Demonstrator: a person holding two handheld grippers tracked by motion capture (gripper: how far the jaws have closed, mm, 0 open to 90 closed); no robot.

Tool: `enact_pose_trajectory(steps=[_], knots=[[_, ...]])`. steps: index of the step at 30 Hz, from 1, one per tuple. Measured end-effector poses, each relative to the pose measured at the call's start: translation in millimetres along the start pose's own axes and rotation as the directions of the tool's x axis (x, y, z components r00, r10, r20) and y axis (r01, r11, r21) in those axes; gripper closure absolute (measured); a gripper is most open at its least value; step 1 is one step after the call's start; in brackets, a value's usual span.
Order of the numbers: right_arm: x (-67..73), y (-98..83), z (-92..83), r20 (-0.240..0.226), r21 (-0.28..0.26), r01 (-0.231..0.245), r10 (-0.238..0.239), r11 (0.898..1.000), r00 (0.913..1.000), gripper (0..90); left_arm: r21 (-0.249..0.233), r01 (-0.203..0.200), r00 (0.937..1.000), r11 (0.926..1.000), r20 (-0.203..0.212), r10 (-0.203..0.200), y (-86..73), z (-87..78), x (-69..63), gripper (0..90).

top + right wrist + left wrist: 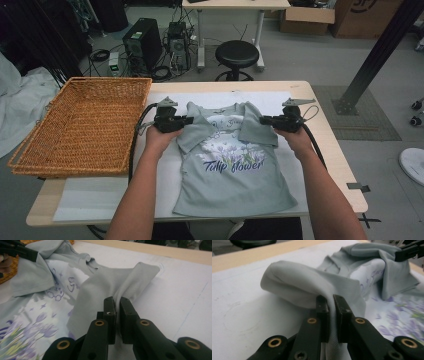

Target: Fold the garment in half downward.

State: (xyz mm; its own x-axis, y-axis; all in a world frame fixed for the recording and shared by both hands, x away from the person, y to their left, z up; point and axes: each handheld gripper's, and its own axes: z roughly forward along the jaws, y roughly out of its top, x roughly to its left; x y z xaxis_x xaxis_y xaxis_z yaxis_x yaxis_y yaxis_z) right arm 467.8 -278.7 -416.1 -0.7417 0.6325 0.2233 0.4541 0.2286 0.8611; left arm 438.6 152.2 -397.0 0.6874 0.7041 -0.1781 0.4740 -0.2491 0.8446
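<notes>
A pale grey-green T-shirt (232, 175) with purple flowers and the words "Tulip flower" lies face up on a white sheet on the table. My left gripper (189, 120) is shut on the shirt's left sleeve (312, 287), whose cloth is pinched between the black jaws and lifted into a fold. My right gripper (263, 120) is shut on the right sleeve (117, 285), which is folded in over the chest. Both sleeves are raised off the sheet. The far gripper's black jaw tip shows at the top corner of each gripper view.
A large woven wicker basket (85, 122) stands at the table's left, close to my left hand. The white sheet (110, 192) covers most of the wooden tabletop (335, 150). Beyond the far edge are a black stool (236, 52), computer cases and cables.
</notes>
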Motion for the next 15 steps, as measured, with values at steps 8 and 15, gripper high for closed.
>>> enact_pose_trajectory(steps=[8, 15], knots=[[39.4, -27.0, -47.4, -0.089, -0.136, 0.055, -0.067, 0.989, 0.9938, 85.1, -0.076, -0.11, 0.9932, 0.991, 0.029, 0.113, -35.7, -37.3, -54.6, 82.9], [71.1, -69.9, -62.9, -0.16, -0.152, 0.024, -0.049, 0.988, 0.9859, 85.0, -0.084, -0.077, 0.9941, 0.9935, 0.07, 0.083, -81.0, -47.7, -90.7, 82.1]])
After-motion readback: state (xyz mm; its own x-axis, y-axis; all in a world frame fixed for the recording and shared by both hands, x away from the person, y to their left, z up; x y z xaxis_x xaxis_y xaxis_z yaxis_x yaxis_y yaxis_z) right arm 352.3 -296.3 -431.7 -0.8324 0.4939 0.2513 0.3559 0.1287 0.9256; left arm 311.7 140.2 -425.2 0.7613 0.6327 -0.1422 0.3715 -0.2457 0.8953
